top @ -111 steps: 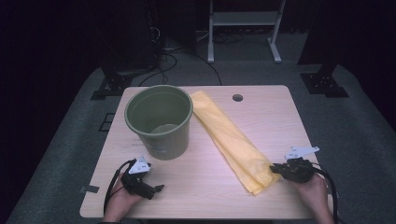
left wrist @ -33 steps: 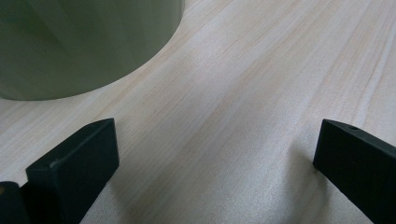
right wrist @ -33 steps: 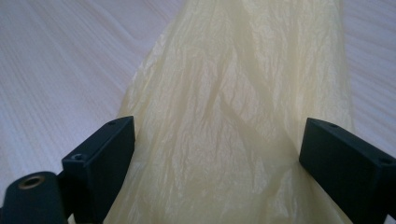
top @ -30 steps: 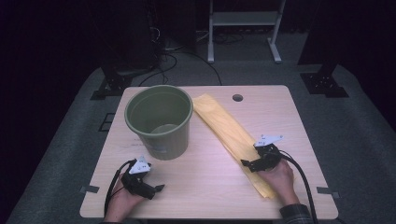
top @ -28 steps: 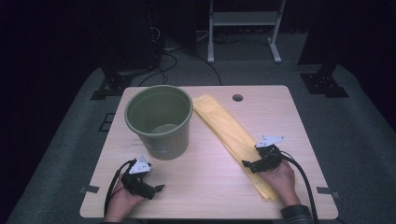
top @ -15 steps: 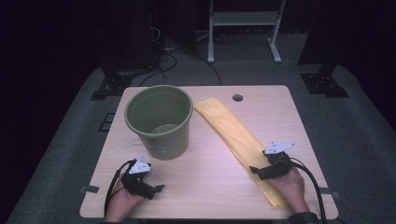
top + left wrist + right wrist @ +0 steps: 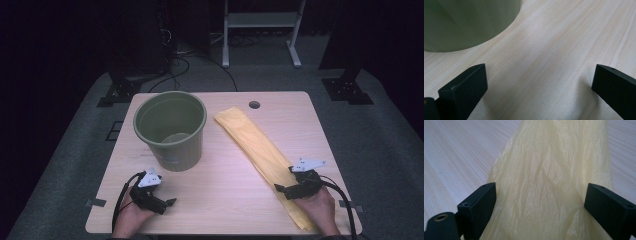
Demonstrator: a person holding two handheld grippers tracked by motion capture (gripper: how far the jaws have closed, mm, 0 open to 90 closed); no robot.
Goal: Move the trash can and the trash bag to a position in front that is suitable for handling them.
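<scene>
The yellow plastic bag [image 7: 260, 150] lies flat in a long strip on the table [image 7: 225, 195], right of the green bucket [image 7: 171, 129]. The right gripper [image 7: 295, 189] sits over its near end, jaws spread on both sides, not yet pinching. The left gripper [image 7: 152, 196] rests spread on bare wood. The bag is not lifted; I judge lining the bucket is all left.

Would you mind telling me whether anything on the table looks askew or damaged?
Nothing looks damaged. The yellow plastic bag lies diagonally, crumpled, its near end at the table edge. The green bucket stands upright. The right gripper straddles the bag, open.
</scene>
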